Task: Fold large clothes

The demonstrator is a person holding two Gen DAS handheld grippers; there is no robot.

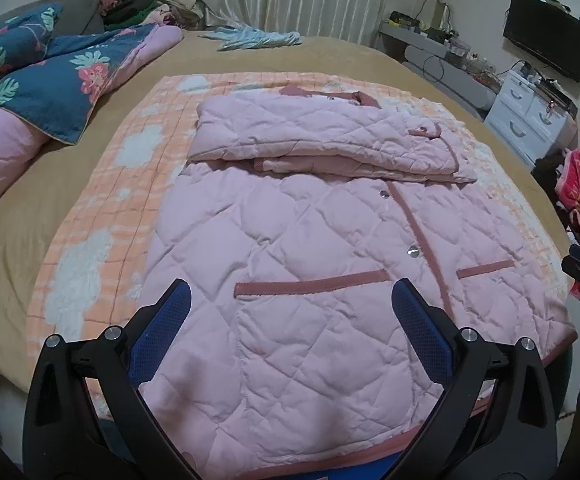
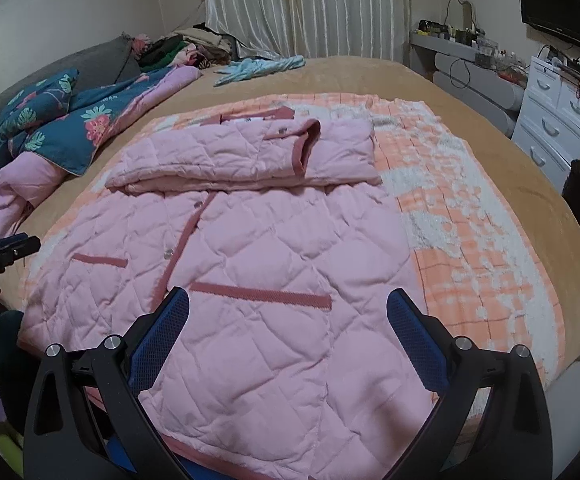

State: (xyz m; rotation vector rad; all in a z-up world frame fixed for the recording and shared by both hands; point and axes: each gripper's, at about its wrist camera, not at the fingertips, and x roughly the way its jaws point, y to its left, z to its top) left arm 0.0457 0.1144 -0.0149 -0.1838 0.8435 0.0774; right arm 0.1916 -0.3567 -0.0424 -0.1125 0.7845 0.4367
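Left wrist view is showing the left gripper [image 1: 290, 308] hanging spread wide, gripping nothing, over the hem of the pink quilted jacket [image 1: 309, 280]. That jacket is lying front-up on an orange checked blanket [image 1: 102, 208] on the bed [image 1: 22, 208], sleeves folded across its chest. Right gripper [image 2: 288, 312] is likewise gaping empty above the hem's other side.
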